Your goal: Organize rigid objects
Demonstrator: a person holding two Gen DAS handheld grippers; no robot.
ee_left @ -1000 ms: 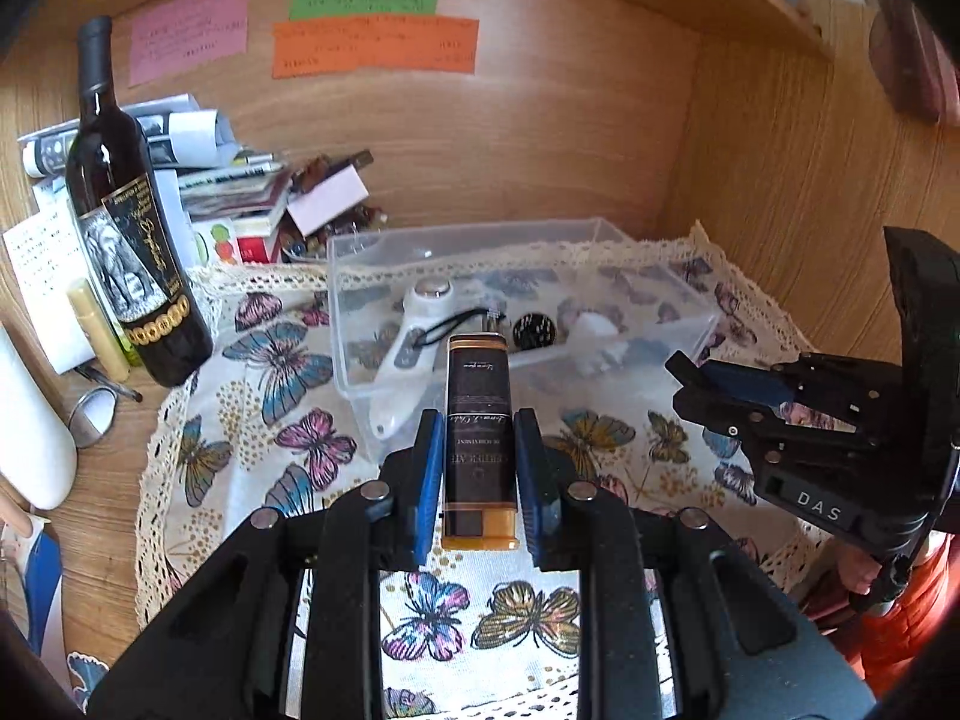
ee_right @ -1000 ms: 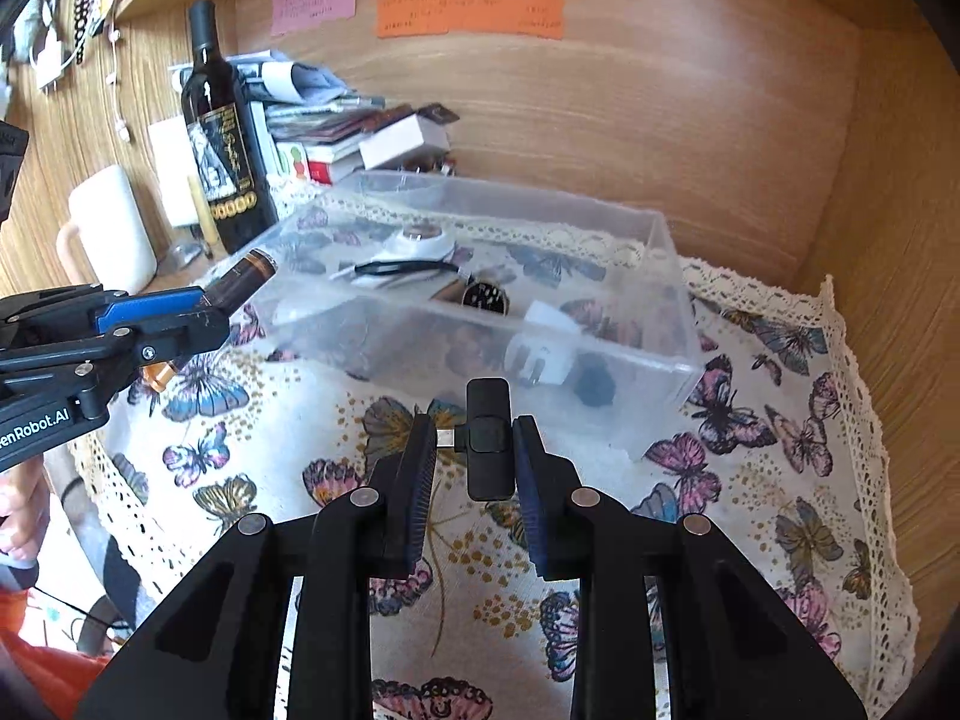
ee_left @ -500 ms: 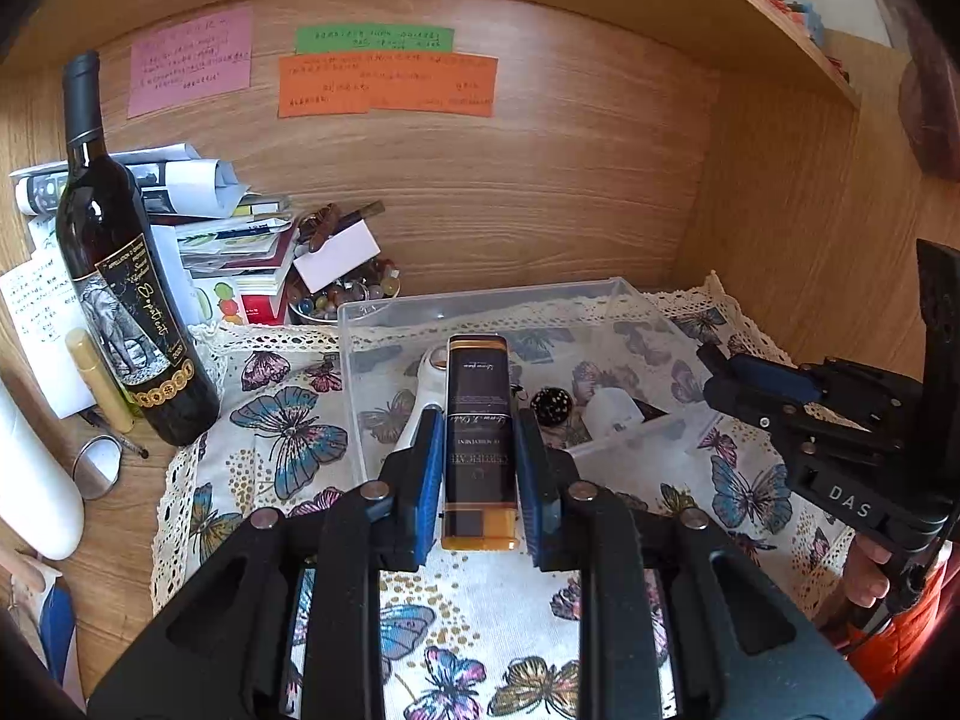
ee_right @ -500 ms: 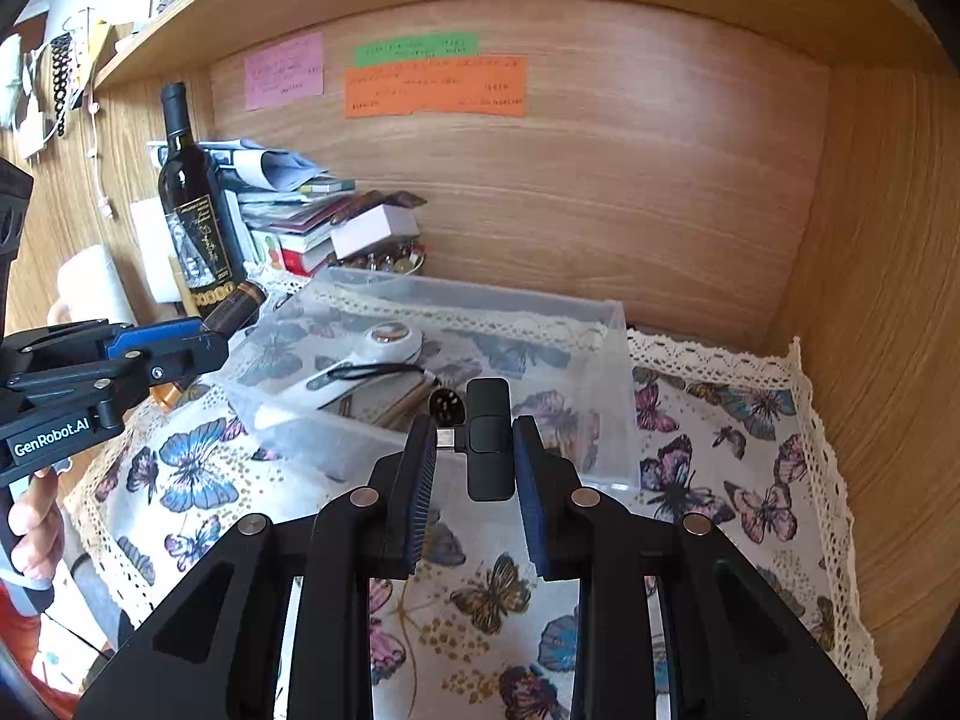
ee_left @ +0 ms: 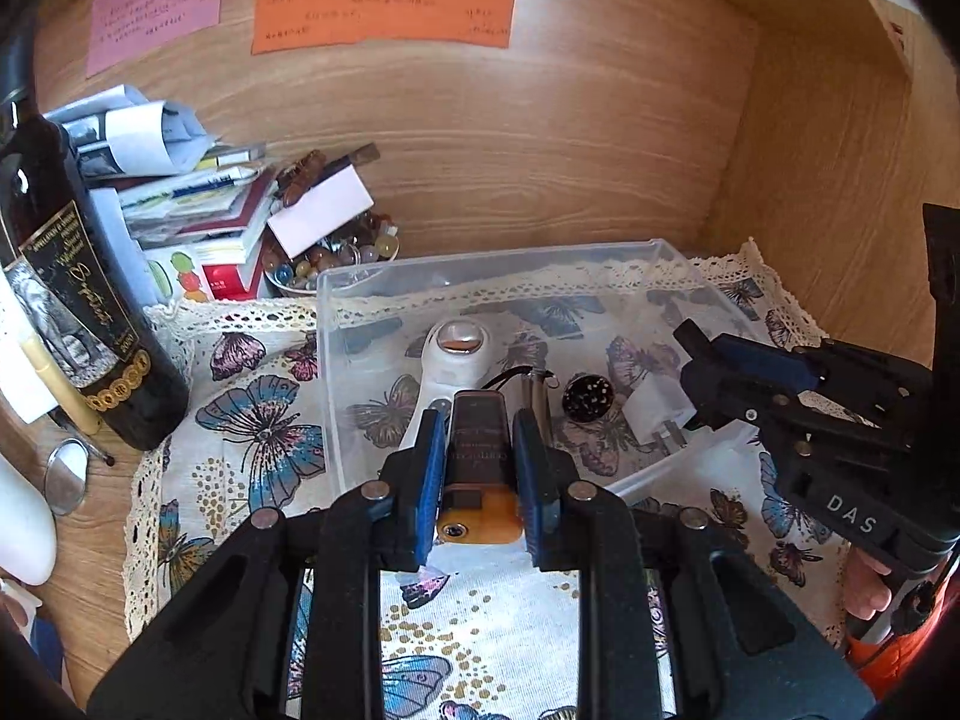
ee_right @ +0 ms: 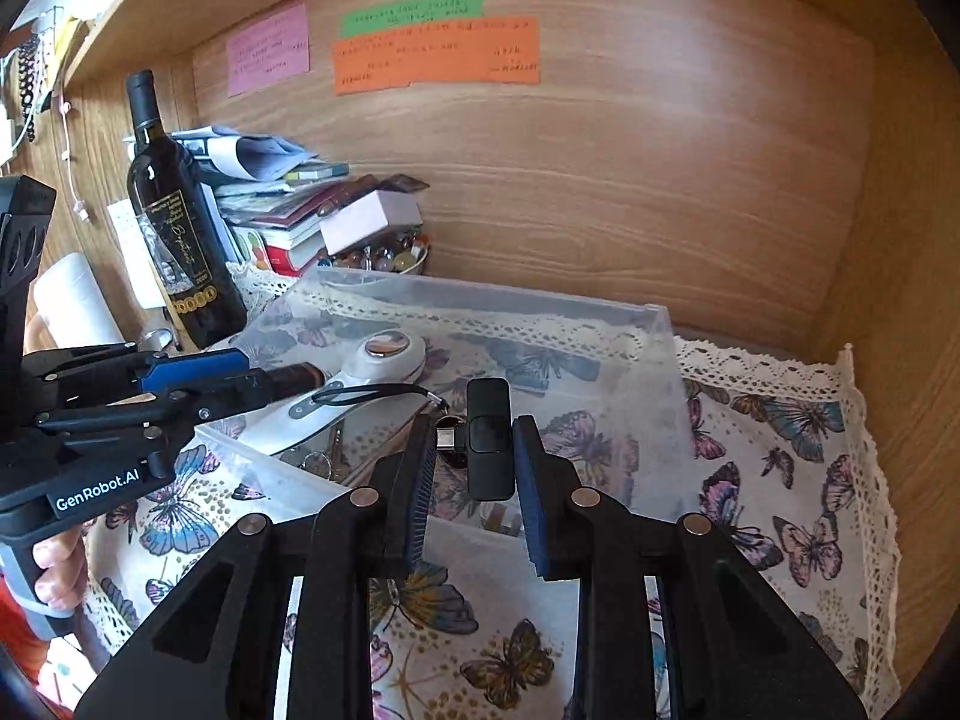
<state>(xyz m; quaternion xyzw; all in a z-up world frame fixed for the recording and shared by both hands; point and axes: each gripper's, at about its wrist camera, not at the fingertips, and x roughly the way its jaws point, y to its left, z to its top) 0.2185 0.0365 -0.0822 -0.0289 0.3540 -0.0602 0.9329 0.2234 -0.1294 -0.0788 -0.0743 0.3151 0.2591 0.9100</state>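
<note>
My left gripper (ee_left: pixel 478 474) is shut on a dark brown tube with an orange end (ee_left: pixel 479 456), held over the near wall of a clear plastic box (ee_left: pixel 336 396). My right gripper (ee_right: pixel 474 468) is shut on a small black adapter (ee_right: pixel 489 438), held over the same box (ee_right: pixel 654 360). Inside the box lie a white handheld device (ee_left: pixel 456 354), a black speckled round piece (ee_left: pixel 588 397) and a white plug (ee_left: pixel 654 408). Each gripper shows in the other's view: the right one (ee_left: pixel 708 372) and the left one (ee_right: pixel 240 384).
The box stands on a butterfly cloth (ee_left: pixel 252 450) in a wooden alcove. A dark wine bottle (ee_left: pixel 72 300), a stack of books and papers (ee_left: pixel 198 222), a bowl of marbles (ee_left: pixel 336 258) and a small mirror (ee_left: pixel 66 474) lie to the left. Wooden walls close the back and right.
Both grippers have moved forward and tipped down over the box, so that their held objects now hang above its inside. Both grips are unchanged.
</note>
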